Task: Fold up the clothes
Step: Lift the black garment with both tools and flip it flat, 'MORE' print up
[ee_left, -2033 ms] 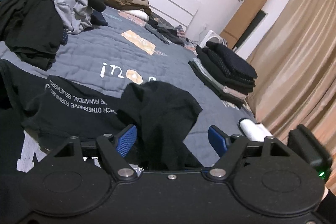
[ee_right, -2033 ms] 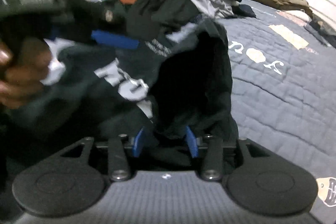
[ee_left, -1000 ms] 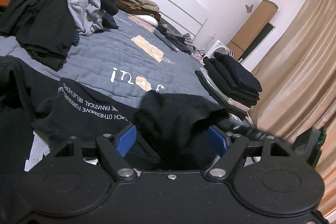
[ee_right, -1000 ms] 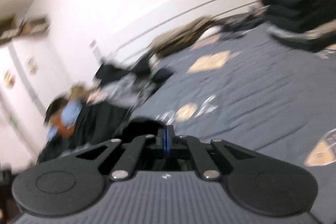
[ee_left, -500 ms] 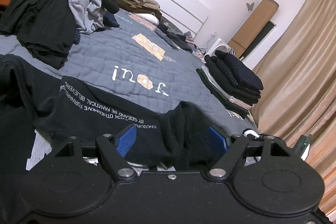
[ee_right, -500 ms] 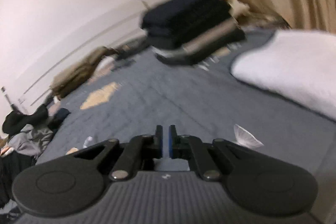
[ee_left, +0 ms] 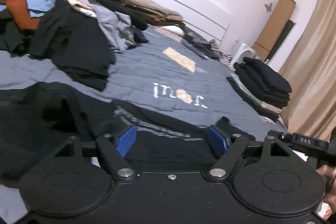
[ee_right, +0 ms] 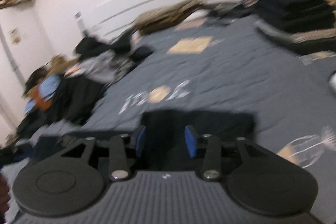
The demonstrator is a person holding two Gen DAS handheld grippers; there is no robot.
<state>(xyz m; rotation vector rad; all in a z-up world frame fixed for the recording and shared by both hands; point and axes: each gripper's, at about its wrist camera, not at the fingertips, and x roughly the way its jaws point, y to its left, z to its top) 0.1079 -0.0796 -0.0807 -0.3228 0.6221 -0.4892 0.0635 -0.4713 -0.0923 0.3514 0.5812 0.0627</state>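
Note:
A black T-shirt (ee_left: 88,119) with white lettering lies spread on the grey-blue quilt (ee_left: 159,68). My left gripper (ee_left: 172,140) hovers just over its near edge, jaws wide open, the cloth lying flat under the blue pads (ee_left: 126,140) and not pressed. The right wrist view is blurred. In it my right gripper (ee_right: 166,140) is low over a fold of the black T-shirt (ee_right: 199,121); its jaws are opening, with dark cloth showing between the pads but not pinched. The right gripper's body (ee_left: 302,140) and a hand (ee_left: 327,173) show at the left view's right edge.
A heap of unfolded clothes (ee_left: 69,35) covers the bed's far left. A stack of folded dark clothes (ee_left: 264,81) sits at the right edge, folded beige items (ee_left: 151,9) by the headboard. A beige curtain (ee_left: 310,56) hangs beyond the bed.
The black sleeve that stood bunched between the left pads now lies flat. The right gripper swung from the bed's right side back over the shirt, and its shut jaws have parted.

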